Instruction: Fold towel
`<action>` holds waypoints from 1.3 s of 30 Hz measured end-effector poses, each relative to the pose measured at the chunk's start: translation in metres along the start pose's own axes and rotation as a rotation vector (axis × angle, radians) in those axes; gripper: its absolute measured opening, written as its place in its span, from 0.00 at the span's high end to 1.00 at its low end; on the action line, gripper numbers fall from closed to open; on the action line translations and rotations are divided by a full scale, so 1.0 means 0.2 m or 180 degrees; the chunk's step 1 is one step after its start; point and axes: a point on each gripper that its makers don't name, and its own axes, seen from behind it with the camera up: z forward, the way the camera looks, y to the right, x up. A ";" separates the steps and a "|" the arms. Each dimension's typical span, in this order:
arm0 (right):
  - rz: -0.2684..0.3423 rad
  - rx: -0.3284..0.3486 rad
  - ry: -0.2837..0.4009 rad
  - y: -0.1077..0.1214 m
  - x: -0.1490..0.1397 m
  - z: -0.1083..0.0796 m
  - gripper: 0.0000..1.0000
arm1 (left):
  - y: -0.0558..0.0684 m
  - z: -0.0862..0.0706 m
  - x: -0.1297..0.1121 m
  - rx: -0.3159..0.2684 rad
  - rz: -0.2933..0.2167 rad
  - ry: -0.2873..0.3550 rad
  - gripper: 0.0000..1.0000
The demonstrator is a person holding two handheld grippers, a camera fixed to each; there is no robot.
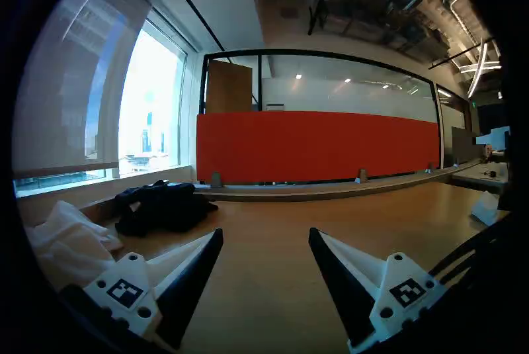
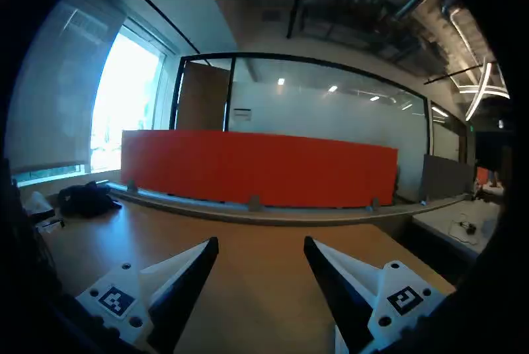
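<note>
Evidently unstarted: the left gripper (image 1: pixel 264 231) and right gripper (image 2: pixel 260 240) both hung wide open and empty over the table (image 1: pixel 370 212). A crumpled white towel (image 1: pixel 66 241) lay near left, beside a dark bag (image 1: pixel 162 205); pinching one clear corner, not a bunch, seemed wisest.

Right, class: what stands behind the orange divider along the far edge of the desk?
Above the orange divider, a glass wall and a wooden door rise behind it. The divider covers their lower parts and anything standing low behind it.

Blown-out window (image 1: pixel 151 116) daylight, dim interior, sharp focus, fisheye-curved edges
</note>
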 end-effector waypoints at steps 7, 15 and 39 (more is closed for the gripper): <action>0.0141 -0.0012 0.0087 0.04 -0.02 -0.01 0.00 | 0.00 0.00 0.00 0.0000 0.0000 0.0001 0.04; 0.0081 -0.0006 0.0143 0.05 -0.11 -0.02 0.00 | 0.00 0.00 -0.01 -0.0001 0.0000 0.0001 0.04; 0.0314 -0.0070 0.0084 0.21 -0.43 0.01 0.00 | 0.00 0.01 -0.01 0.0000 0.0001 0.0003 0.04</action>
